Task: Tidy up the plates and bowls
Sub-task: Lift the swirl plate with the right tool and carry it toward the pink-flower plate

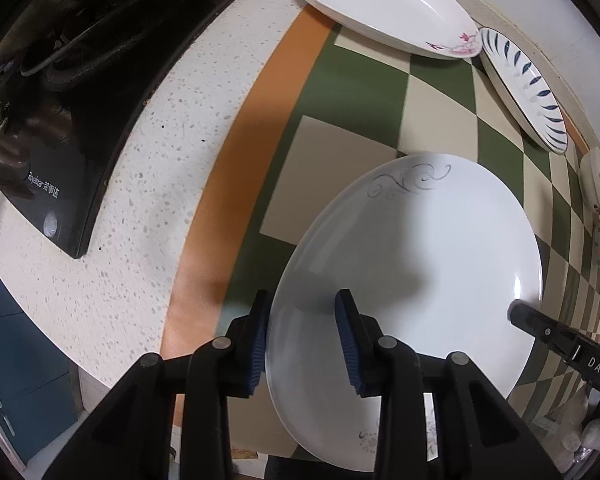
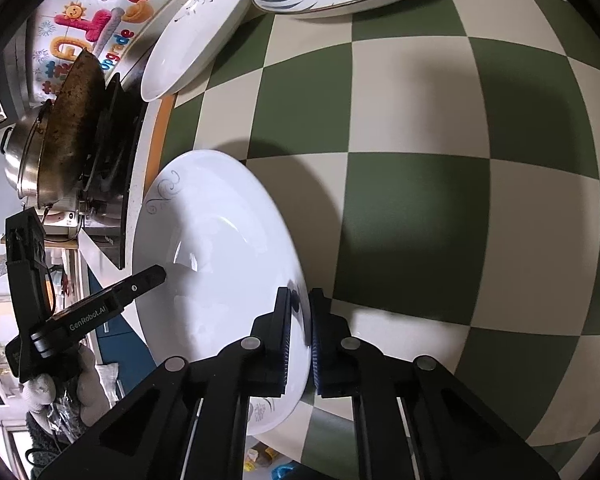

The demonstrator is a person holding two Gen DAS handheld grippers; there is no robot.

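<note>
Two grippers have hold of one large white plate (image 1: 412, 280), which lies on the green-and-cream checked mat (image 1: 352, 92) beside the speckled counter (image 1: 148, 184) and the black stove (image 1: 44, 92). Judging by that, the step in hand is lifting this plate to stack it with the others, and doing it well means raising both sides together so it stays level. Farther back on the mat sit a white dish with pink flowers (image 1: 384, 4) and a blue-leaf plate (image 1: 524, 88), touching at their rims; either looks a likely place to set it down. The right gripper (image 2: 300, 320) is pressed tight onto the near rim, with the rim pinched between its pads. The left gripper (image 1: 302, 332) straddles the opposite rim, one finger outside and one over the plate's face, but a visible gap remains, so I would squeeze it firm before lifting.
</note>
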